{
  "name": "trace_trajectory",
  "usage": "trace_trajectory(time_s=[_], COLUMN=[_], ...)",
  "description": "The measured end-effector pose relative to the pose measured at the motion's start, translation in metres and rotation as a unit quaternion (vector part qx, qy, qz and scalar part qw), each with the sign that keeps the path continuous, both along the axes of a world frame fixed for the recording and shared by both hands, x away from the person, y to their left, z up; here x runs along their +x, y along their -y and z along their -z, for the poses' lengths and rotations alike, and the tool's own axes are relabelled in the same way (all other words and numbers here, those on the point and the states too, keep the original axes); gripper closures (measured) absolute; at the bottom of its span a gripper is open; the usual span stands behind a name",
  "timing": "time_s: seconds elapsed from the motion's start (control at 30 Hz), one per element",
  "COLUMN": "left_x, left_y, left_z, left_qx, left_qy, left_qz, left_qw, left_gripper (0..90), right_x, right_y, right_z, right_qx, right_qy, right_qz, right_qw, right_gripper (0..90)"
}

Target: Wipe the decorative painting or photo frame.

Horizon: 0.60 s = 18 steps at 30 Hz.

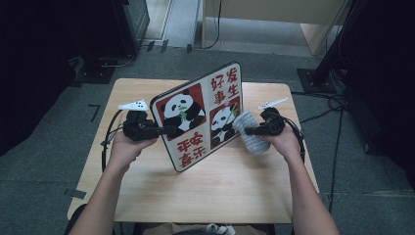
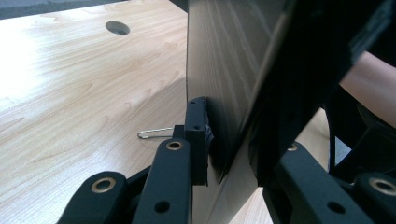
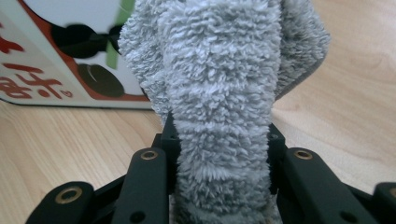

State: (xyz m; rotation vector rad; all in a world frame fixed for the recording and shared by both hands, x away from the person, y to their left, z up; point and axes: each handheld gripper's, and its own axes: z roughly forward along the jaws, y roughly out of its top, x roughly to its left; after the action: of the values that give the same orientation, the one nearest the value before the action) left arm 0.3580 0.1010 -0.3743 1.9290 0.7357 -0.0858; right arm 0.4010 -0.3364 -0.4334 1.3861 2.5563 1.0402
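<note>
Nearest the camera in the high view, the person's two forearms come up from the bottom edge, each hand wrapped around a gripper above the pale wooden surface point(image 1: 205, 191).

The left gripper point(image 1: 169, 130) is clamped on the left edge of a panda board point(image 1: 198, 115), a rounded square panel printed with two pandas on red squares and red characters on white. In the left gripper view the jaws are pinched on the thin edge of the board, one pad pressed flat against its wood-grain back face point(image 2: 224, 79). The board is held up off the surface, tilted, with its printed face turned toward the person and its lower corner hanging just above the wood. Past the jaws in that view a small wire clip point(image 2: 154, 133) lies on the surface, and farther off there is a round hole point(image 2: 117, 27) in the wood.

The right gripper point(image 1: 248, 130) is closed on a grey fluffy cloth point(image 1: 249, 131), bunched into a thick fold. In the right gripper view the cloth point(image 3: 219, 93) fills the space between the jaws and is squeezed at both sides, rising in front of the camera. It sits just beside the right edge of the board, touching or very nearly touching the printed face near the lower panda.

Beyond the surface lies a grey floor point(image 1: 274, 58) with cables.
</note>
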Motion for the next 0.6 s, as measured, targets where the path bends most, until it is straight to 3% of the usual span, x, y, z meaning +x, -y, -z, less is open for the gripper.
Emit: trace_trajectory(time_s=[0.33,0.6], left_x=[0.0,0.001], left_y=[0.0,0.0], left_z=[-0.001,-0.001], left_qx=[0.004,0.001], left_qy=[-0.006,-0.012], left_qz=[-0.003,-0.008], left_qw=[1.0,0.9999], left_gripper=[77.1,77.5], right_x=[-0.002,-0.001], right_y=[-0.013,-0.027], right_z=[-0.05,-0.103], right_qx=[0.002,-0.002], right_qy=[0.042,0.076], right_qz=[-0.015,-0.029], right_qw=[0.999,0.9966], right_gripper=[64.9,64.7])
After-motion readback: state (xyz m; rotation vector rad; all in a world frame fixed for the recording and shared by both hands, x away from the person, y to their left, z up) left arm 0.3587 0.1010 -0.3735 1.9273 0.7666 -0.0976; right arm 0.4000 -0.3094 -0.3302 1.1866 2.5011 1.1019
